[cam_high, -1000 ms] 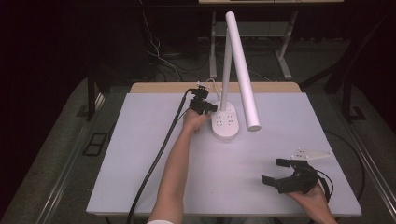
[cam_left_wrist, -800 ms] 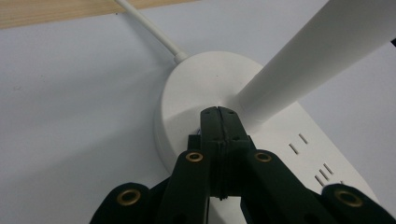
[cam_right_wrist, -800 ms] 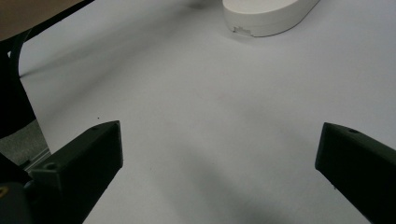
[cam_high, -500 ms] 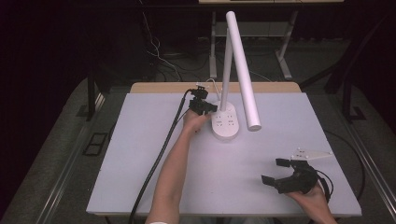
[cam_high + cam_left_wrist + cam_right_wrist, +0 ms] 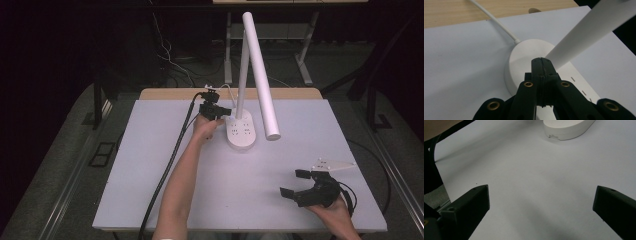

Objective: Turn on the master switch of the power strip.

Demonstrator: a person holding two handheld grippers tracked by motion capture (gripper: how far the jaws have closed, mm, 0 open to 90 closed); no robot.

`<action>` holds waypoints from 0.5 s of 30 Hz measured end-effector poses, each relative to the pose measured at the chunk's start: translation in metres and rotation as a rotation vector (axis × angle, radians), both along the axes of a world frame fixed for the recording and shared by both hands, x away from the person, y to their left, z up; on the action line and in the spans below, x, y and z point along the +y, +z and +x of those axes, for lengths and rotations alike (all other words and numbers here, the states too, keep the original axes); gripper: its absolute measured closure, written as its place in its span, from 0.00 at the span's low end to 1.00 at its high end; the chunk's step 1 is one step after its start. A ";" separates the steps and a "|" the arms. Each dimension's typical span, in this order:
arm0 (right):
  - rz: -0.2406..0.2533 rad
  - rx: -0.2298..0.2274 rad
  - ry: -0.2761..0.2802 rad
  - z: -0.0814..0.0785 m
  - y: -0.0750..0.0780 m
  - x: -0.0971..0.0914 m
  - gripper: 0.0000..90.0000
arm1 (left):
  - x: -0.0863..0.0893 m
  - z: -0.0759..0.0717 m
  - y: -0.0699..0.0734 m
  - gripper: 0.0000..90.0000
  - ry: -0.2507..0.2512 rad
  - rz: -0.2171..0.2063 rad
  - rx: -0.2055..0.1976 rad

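Nothing has moved: left gripper, jaws together, stays over the lamp base; press straight down gently, keeping the wide-apart right gripper clear.

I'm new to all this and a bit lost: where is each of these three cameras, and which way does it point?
High view: above the person's side, looking forward and down at the white table and desk lamp; both forearms and claws show.
Left gripper view: rides the left claw, jaws shut, looking along them at the lamp base and its cord.
Right gripper view: rides the right claw, jaws wide apart, looking low across the table toward the lamp base.
Shared: all three show the lamp base.
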State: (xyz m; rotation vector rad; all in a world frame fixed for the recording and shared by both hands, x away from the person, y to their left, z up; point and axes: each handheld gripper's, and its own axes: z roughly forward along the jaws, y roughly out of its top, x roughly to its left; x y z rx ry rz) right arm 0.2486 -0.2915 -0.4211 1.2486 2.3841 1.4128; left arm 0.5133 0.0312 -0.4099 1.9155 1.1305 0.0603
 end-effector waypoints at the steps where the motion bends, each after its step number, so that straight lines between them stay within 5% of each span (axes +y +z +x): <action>1: 0.000 0.000 0.000 0.000 0.000 0.000 0.00 | 0.001 -0.001 0.001 1.00 -0.012 0.011 -0.005; 3: 0.001 -0.003 -0.001 0.000 0.000 0.000 0.00 | 0.004 -0.004 0.004 1.00 -0.036 0.035 -0.017; 15: 0.007 -0.006 -0.005 -0.001 0.001 0.000 0.00 | 0.025 -0.025 0.015 1.00 -0.020 -0.006 -0.054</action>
